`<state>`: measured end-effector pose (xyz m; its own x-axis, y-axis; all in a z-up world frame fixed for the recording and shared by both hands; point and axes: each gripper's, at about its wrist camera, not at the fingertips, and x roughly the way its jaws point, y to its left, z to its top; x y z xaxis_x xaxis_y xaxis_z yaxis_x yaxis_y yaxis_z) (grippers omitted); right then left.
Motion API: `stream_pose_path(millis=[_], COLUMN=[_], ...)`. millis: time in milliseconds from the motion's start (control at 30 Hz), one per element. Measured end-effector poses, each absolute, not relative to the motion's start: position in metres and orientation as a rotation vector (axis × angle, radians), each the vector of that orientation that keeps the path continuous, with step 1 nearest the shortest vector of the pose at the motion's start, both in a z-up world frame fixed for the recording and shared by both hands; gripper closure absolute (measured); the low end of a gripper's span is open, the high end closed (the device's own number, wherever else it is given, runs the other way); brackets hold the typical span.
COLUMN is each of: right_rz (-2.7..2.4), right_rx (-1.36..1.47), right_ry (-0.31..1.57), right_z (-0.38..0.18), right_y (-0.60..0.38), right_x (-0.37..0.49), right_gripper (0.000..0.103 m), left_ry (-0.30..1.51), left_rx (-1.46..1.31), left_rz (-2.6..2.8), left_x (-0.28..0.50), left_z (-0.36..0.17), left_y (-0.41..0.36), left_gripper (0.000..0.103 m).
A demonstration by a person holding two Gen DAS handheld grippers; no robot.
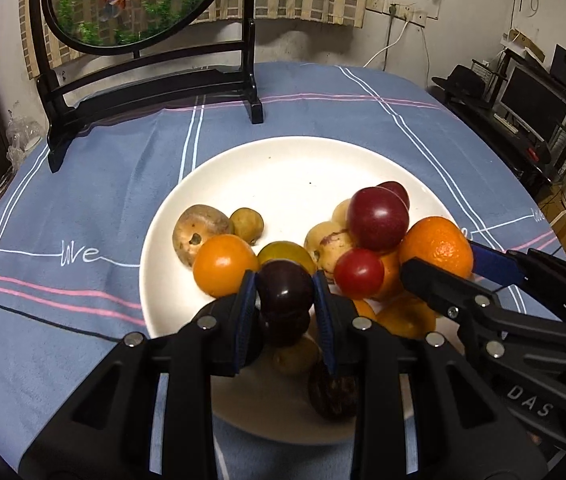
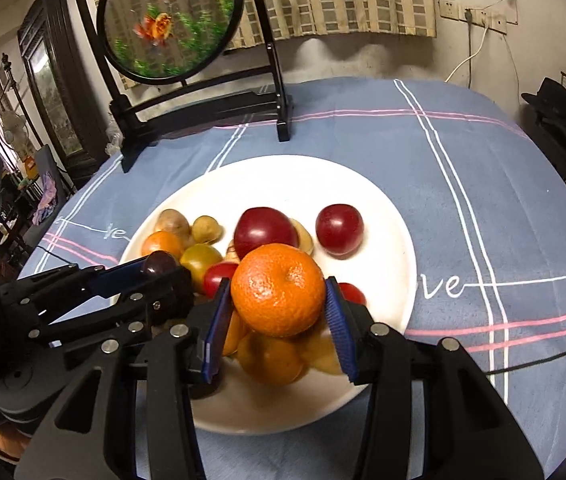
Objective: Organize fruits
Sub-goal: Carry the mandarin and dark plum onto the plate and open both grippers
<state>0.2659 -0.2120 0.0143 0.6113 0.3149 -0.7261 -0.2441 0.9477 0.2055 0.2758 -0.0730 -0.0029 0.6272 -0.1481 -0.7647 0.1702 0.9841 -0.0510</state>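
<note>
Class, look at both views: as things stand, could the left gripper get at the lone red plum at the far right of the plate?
Probably not. The left gripper is shut on a dark plum, and the right gripper, holding an orange, sits between it and the red plum.

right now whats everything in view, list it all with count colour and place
plate: one, white, middle of the table
tablecloth: one, blue with white and pink lines, over the table
oranges: at least four, orange; one held above the pile, one at the plate's left, others under the pile
red plums: about four; largest on top of the pile, one alone at the plate's right
dark plum: one, dark purple, held over the plate
tan and brown fruits: several, plate's left and in the pile
round goldfish screen: one, black stand, back of the table
left hand-held gripper: black with blue pads, shut on the dark plum
right hand-held gripper: same, shut on the orange
</note>
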Motion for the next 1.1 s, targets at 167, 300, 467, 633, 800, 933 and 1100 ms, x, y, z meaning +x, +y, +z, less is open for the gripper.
stream_pose_path(millis=[167, 300, 467, 633, 800, 933, 1100], right_rz=[0.325, 0.338, 0.355, 0.366, 0.386, 0.394, 0.399], right_rx=[0.094, 0.145, 0.216, 0.225, 0.247, 0.246, 0.257], right_ry=[0.855, 0.851, 0.852, 0.847, 0.832, 0.828, 0.816], right_z=[0.012, 0.009, 0.007, 0.007, 0.012, 0.013, 0.017], right_y=[-0.214, -0.220, -0.226, -0.226, -0.228, -0.227, -0.230], right_x=[0.270, 0.270, 0.273, 0.271, 0.268, 0.265, 0.260], right_gripper=[0.056, 0.045, 0.043, 0.043, 0.043, 0.043, 0.043], left_ry=[0.882, 0.868, 0.843, 0.838, 0.836, 0.826, 0.816], left_rx=[0.010, -0.007, -0.031, -0.040, -0.043, -0.036, -0.032], left_rz=[-0.169, -0.126, -0.115, -0.108, -0.115, -0.109, -0.115], left_x=[0.281, 0.281, 0.275, 0.272, 0.268, 0.263, 0.257], left_z=[-0.007, -0.005, 0.004, 0.005, 0.006, 0.009, 0.013], left_y=[-0.072, -0.064, -0.059, -0.054, -0.053, -0.053, -0.054], left_gripper=[0.067, 0.053, 0.044, 0.037, 0.035, 0.033, 0.032])
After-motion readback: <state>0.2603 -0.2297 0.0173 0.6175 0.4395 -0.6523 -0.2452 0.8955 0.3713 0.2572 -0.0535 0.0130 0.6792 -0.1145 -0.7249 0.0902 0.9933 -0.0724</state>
